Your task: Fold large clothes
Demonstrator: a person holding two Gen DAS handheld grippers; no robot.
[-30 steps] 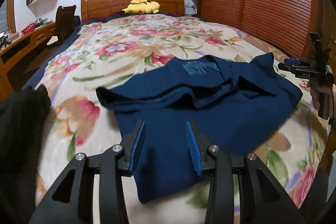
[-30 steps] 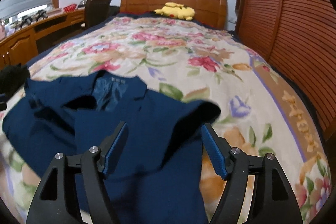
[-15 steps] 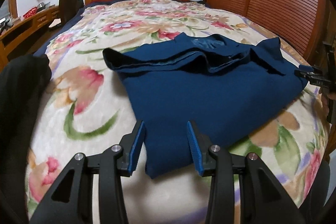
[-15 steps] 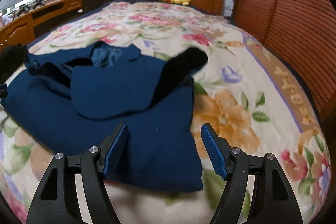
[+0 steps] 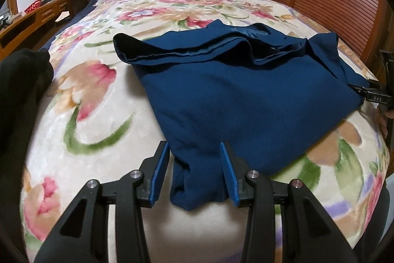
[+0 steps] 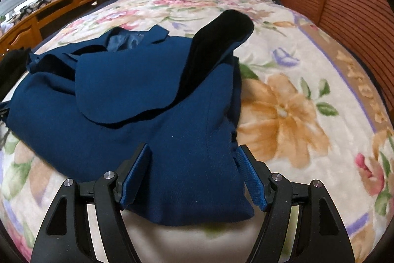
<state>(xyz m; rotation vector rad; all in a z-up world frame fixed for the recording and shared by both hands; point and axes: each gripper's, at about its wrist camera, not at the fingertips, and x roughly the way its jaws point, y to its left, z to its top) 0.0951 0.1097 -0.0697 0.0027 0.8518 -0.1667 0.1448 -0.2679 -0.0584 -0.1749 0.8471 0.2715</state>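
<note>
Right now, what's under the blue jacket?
The jacket lies on the flowery blanket that covers the bed. You can see blanket all around it. Whatever sits right beneath the jacket's middle is hidden by the cloth.

Navy blue garment (image 5: 241,95), partly folded, on the bed.
Lies flat with layered folds; collar faces the headboard; one dark-lined sleeve (image 6: 216,41) rises above the body; near hem corner hangs over the edge.

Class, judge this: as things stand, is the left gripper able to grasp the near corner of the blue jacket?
Probably yes: the left gripper is open, the jacket corner lies between its fingers, and nothing blocks it.
</note>
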